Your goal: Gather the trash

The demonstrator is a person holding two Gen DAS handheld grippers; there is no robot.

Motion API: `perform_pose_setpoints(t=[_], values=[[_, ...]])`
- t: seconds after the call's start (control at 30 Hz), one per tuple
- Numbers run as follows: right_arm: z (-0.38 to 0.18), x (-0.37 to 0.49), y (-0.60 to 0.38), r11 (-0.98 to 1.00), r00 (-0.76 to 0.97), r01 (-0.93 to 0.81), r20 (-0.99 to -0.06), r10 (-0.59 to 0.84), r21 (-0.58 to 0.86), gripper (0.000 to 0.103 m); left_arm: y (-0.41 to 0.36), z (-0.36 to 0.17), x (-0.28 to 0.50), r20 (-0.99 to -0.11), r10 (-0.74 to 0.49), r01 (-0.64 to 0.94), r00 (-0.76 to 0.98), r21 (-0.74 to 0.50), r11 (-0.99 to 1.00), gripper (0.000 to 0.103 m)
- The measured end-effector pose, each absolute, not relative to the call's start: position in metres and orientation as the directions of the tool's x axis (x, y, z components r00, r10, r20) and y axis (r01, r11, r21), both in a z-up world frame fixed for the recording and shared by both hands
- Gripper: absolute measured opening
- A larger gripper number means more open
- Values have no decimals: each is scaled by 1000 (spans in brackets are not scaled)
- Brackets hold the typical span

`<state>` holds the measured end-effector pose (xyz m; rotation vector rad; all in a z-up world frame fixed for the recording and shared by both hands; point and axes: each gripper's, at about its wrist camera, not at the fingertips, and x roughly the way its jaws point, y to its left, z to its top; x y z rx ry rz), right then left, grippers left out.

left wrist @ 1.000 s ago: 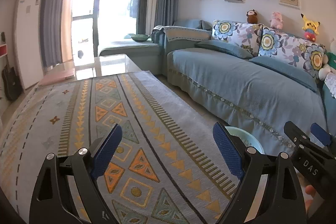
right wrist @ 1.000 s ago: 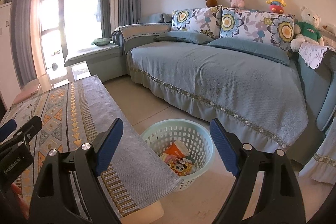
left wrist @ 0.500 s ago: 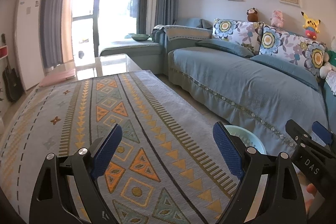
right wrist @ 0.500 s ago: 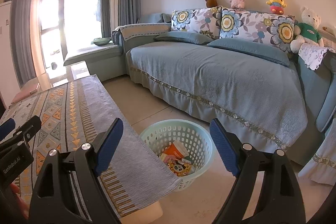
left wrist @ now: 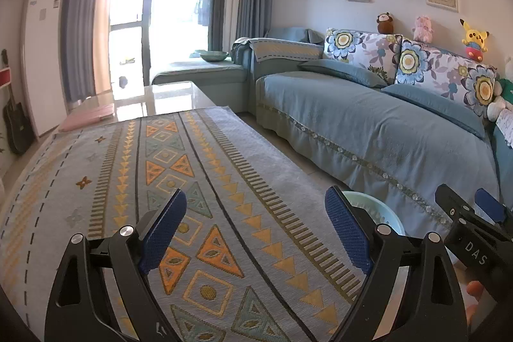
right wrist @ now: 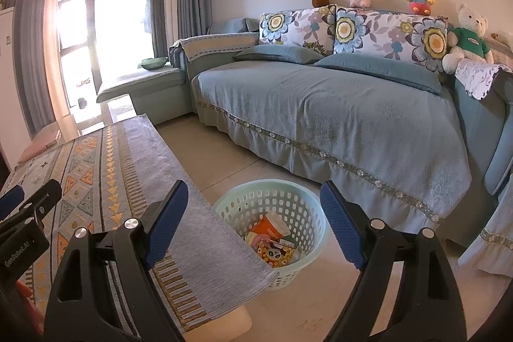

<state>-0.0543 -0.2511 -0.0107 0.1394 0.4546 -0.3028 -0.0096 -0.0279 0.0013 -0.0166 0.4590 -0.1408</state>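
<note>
A mint green plastic basket (right wrist: 298,197) stands on the floor beside the table corner and holds trash: an orange cup (right wrist: 267,225), a panda-print packet (right wrist: 275,252) and other wrappers. My right gripper (right wrist: 253,220) is open and empty, held above the table edge and the basket. My left gripper (left wrist: 255,229) is open and empty above the patterned cloth (left wrist: 166,181) on the table. The basket's rim (left wrist: 378,207) shows behind the left gripper's right finger. The right gripper also shows at the right edge of the left wrist view (left wrist: 471,213).
A blue sofa (right wrist: 336,104) with flowered cushions and plush toys runs along the wall. A pink flat item (left wrist: 89,117) lies on the table's far glass end. Tiled floor (right wrist: 224,156) separates table and sofa. A white cabinet (left wrist: 41,53) and a guitar stand at left.
Both views have drifted very slightly. Both grippers stay open and empty and nothing in the scene has moved.
</note>
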Motion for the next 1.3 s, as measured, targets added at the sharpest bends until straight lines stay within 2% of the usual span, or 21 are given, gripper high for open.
perform_pose_setpoints(t=[1.3], values=[[-14, -48, -250, 952, 848, 300, -474, -237, 63, 80, -45, 1, -13, -430, -120, 125, 895, -17, 992, 86]])
